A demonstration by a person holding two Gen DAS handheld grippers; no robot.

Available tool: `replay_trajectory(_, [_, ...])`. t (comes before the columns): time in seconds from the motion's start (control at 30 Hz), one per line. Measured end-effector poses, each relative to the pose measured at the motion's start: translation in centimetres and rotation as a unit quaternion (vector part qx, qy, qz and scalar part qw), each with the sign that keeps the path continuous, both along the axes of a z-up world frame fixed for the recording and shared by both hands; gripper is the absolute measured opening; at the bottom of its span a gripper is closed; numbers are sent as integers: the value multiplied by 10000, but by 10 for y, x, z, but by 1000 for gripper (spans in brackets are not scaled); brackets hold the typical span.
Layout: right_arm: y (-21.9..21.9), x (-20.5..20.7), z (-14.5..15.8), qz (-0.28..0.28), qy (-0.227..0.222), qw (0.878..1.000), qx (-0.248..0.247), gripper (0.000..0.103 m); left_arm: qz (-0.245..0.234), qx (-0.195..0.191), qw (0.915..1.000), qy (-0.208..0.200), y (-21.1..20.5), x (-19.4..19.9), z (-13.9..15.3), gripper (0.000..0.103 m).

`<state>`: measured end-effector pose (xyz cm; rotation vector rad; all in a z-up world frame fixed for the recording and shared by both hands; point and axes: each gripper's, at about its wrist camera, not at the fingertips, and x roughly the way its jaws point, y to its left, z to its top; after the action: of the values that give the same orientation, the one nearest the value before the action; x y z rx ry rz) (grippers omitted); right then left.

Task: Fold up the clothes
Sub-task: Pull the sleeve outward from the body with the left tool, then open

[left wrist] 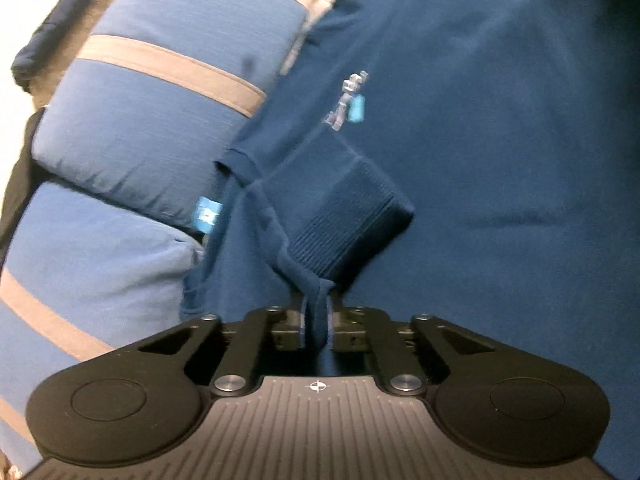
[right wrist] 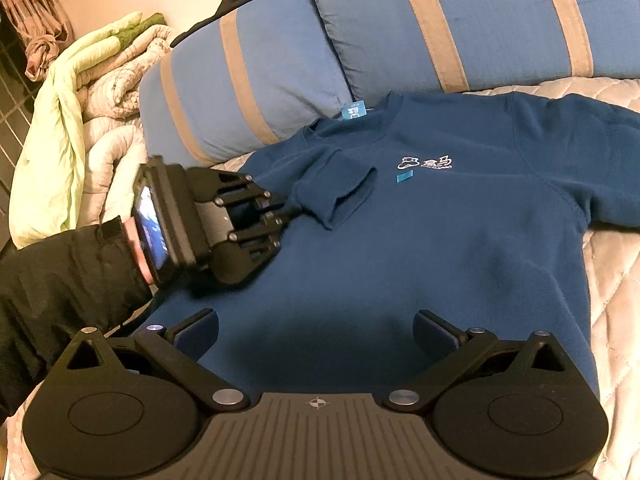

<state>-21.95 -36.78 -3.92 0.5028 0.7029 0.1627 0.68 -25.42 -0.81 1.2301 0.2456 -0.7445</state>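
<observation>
A dark blue sweatshirt (right wrist: 460, 232) lies chest up on the bed, with a small white logo (right wrist: 426, 163) on the chest. My left gripper (left wrist: 317, 312) is shut on the ribbed cuff of the left sleeve (left wrist: 340, 216). It holds the sleeve folded across the chest; it also shows in the right wrist view (right wrist: 286, 212). My right gripper (right wrist: 316, 332) is open and empty, low over the sweatshirt's lower body. The other sleeve (right wrist: 612, 200) stretches out to the right.
Two blue pillows with tan stripes (right wrist: 256, 76) (right wrist: 480, 20) lie behind the collar. A crumpled pale green and white duvet (right wrist: 92, 92) is heaped at the left. The quilted beige bedspread (right wrist: 616, 280) shows at the right.
</observation>
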Motion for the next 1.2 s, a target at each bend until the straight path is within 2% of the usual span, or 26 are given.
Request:
replay_trajectory(0.07, [0,0,0,-1,11,10000,-7,103,34,-163,9999,-20,1,-1,7,8])
replay_trajectory(0.17, [1,1,0,-8,30,10000,-30,103,274,-887,9956,83,11,0,40,7])
replay_trajectory(0.23, [2,2,0,-7,42,10000,-60,103,448,-1382,9893,120,23,0,67,7])
replay_trajectory(0.4, [4,1,0,18,55,9999,-133,103,969,-2496,9632,247,69,-2,137,7])
replay_trajectory(0.57, [3,3,0,70,93,9998,-148,103,1507,-3133,9376,117,128,2,189,7])
replay_trajectory(0.73, [3,3,0,108,121,9998,-149,103,2199,-3437,9129,-139,201,7,224,7])
replay_trajectory(0.97, [4,3,0,140,173,9996,-146,103,3130,-3576,8769,-723,298,-6,243,7])
replay_trajectory(1.1, [5,2,0,137,170,9997,-146,103,3712,-3568,8524,-913,356,-20,236,7])
replay_trajectory(1.2, [5,1,1,123,165,9997,-150,103,4266,-3592,8254,-876,397,-30,211,7])
